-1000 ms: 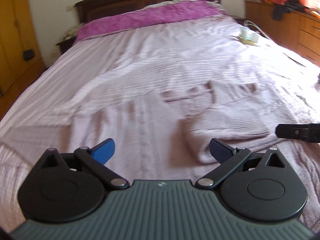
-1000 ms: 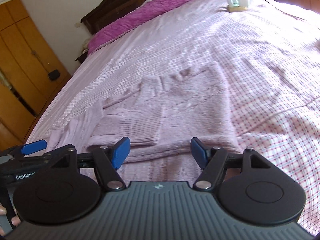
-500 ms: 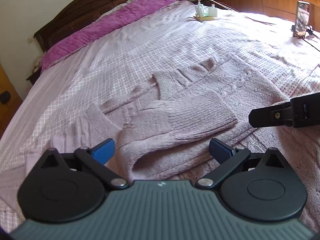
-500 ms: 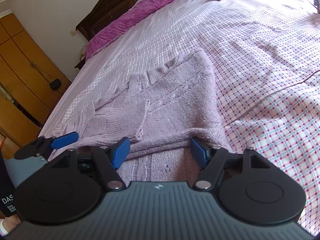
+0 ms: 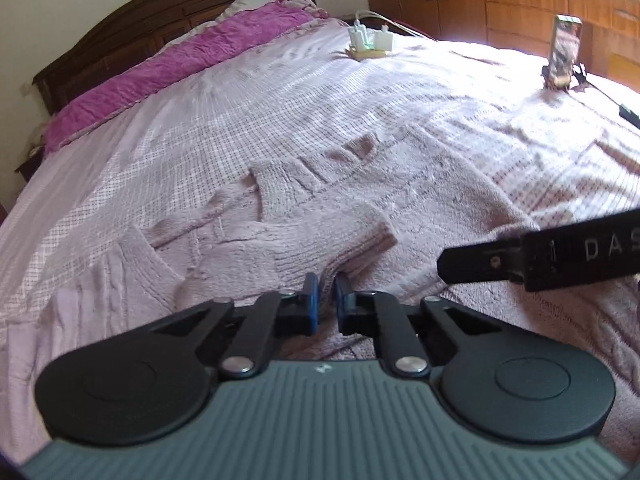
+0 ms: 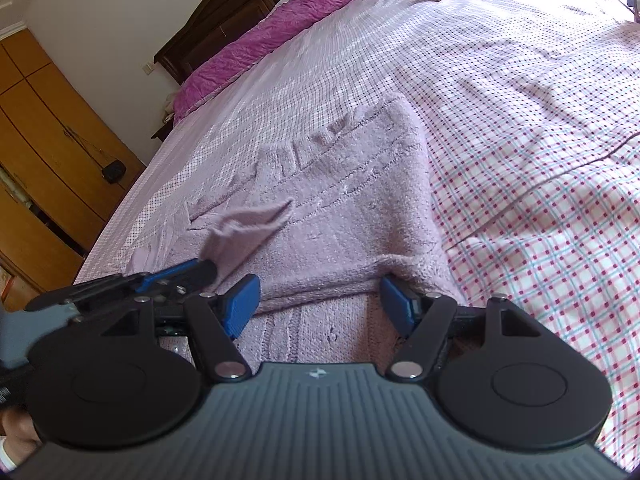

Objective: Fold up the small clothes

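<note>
Left wrist view: left gripper (image 5: 323,293) is clenched on the folded sleeve (image 5: 320,240) of the lilac knit sweater (image 6: 340,208), spread on the checked bedspread (image 6: 520,120). Right gripper (image 6: 316,304) stands spread over the near folded edge, gripping nothing. Judging from this, lift the sleeve low and lay it flat across the body, without dragging the layer beneath

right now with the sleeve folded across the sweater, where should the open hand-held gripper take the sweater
Best guess: the folded near hem edge of the sweater, coming in low from the near side. That edge lies as a thick ridge between the pads of the right hand-held gripper, while the left hand-held gripper already pinches the sleeve.
</note>
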A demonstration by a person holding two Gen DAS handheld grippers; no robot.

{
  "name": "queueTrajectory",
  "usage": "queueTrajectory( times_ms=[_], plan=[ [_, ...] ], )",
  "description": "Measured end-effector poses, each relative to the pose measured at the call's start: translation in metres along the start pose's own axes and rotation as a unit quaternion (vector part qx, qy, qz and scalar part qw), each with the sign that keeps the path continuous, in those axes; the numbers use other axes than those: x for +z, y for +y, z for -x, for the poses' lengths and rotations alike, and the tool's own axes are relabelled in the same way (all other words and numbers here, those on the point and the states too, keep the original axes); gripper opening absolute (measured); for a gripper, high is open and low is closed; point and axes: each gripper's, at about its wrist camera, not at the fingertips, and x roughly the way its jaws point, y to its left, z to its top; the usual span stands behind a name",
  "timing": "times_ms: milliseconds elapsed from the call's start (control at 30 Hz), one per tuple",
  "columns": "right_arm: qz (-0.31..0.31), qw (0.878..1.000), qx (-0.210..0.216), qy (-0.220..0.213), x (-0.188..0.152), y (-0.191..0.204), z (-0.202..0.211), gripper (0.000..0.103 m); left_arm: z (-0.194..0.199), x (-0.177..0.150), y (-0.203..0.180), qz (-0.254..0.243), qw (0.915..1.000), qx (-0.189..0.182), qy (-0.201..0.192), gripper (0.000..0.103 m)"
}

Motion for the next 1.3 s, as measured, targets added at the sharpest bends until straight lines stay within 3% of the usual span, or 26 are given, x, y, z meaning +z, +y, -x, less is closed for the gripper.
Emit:
queueTrajectory(
  times_ms=[233, 467, 600, 767, 867, 933, 967, 1000, 1300],
  plan=[
    [0.003, 1.0, -0.003, 0.0, 0.0, 0.001, -0.001, 0.074, 0.027, 0.006, 0.043, 0.102, 0.9939, 0.03, -0.027, 0.008],
    [0.008, 1.0, -0.007, 0.0, 0.001, 0.002, -0.003, 0.074, 0.059, -0.003, 0.095, 0.168, 0.9763, 0.123, -0.056, 0.007],
    [0.014, 1.0, -0.012, 0.001, 0.001, 0.005, -0.005, 0.074, 0.068, -0.018, 0.124, 0.195, 0.9676, 0.155, -0.044, 0.007],
    [0.017, 1.0, -0.018, 0.001, 0.001, 0.007, -0.006, 0.074, 0.069, -0.032, 0.141, 0.222, 0.9666, 0.126, -0.021, 0.008],
    [0.02, 1.0, -0.02, 0.001, 0.0, 0.008, -0.007, 0.074, 0.066, -0.031, 0.135, 0.215, 0.9712, 0.102, -0.007, 0.011],
    [0.022, 1.0, -0.02, 0.0, -0.001, 0.009, -0.008, 0.074, 0.061, -0.028, 0.128, 0.213, 0.9732, 0.087, 0.003, 0.033],
    [0.022, 1.0, -0.02, -0.001, -0.001, 0.008, -0.008, 0.074, 0.059, -0.027, 0.125, 0.212, 0.9736, 0.083, 0.004, 0.051],
    [0.023, 1.0, -0.021, -0.001, -0.001, 0.008, -0.008, 0.074, 0.058, -0.026, 0.121, 0.211, 0.9742, 0.08, 0.0, 0.059],
    [0.029, 0.999, -0.019, -0.004, -0.004, 0.007, -0.009, 0.074, 0.033, -0.008, 0.094, 0.196, 0.9806, 0.0, 0.0, 0.059]
  ],
)
